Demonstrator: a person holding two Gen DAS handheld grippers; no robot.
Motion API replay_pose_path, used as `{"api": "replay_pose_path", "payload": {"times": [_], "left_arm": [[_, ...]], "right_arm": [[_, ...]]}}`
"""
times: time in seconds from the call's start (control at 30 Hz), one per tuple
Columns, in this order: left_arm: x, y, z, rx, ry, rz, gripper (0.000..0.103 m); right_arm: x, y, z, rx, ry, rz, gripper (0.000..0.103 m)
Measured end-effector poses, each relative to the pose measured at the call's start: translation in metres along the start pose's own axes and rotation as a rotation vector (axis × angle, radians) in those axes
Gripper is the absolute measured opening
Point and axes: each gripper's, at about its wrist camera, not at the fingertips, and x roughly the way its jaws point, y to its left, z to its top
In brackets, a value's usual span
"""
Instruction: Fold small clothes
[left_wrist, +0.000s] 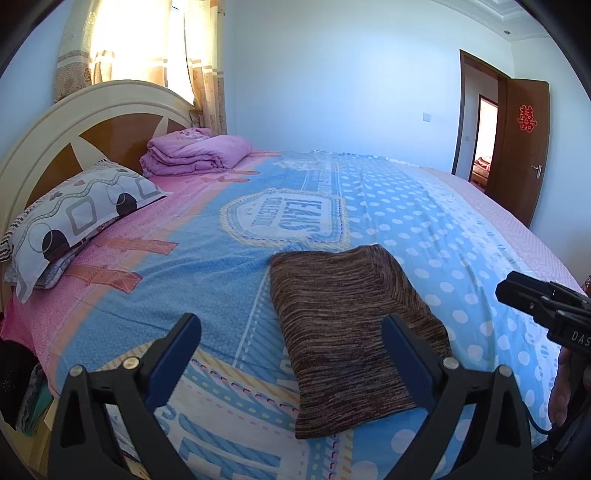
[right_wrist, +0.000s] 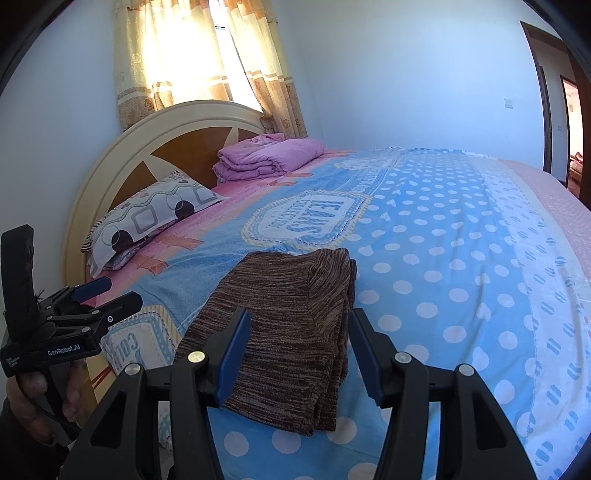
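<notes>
Left gripper (left_wrist: 291, 328) fingers spread wide, empty, clear of cloth. Right gripper (right_wrist: 300, 325) fingers spread, empty, above the near end of the folded brown knit garment (right_wrist: 291, 332). Garment flat on the bedspread (right_wrist: 443, 258), long axis near-to-far, folded layers along its right edge.

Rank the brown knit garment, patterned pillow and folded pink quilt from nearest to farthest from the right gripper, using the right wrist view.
1. Brown knit garment, folded, just ahead of the right gripper.
2. Patterned pillow, left, by the headboard.
3. Folded pink quilt, farthest, against the headboard.
</notes>
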Motion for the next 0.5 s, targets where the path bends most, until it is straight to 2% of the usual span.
{"api": "replay_pose_path", "payload": {"times": [0.23, 0.5], "left_arm": [[-0.004, 0.005, 0.003, -0.013, -0.024, 0.009, 0.103], [-0.008, 0.011, 0.007, -0.027, -0.046, 0.035, 0.103]], "right_arm": [[-0.008, 0.004, 0.003, -0.014, -0.044, -0.016, 0.056], [-0.027, 0.003, 0.01, 0.001, -0.144, -0.039, 0.056]]}}
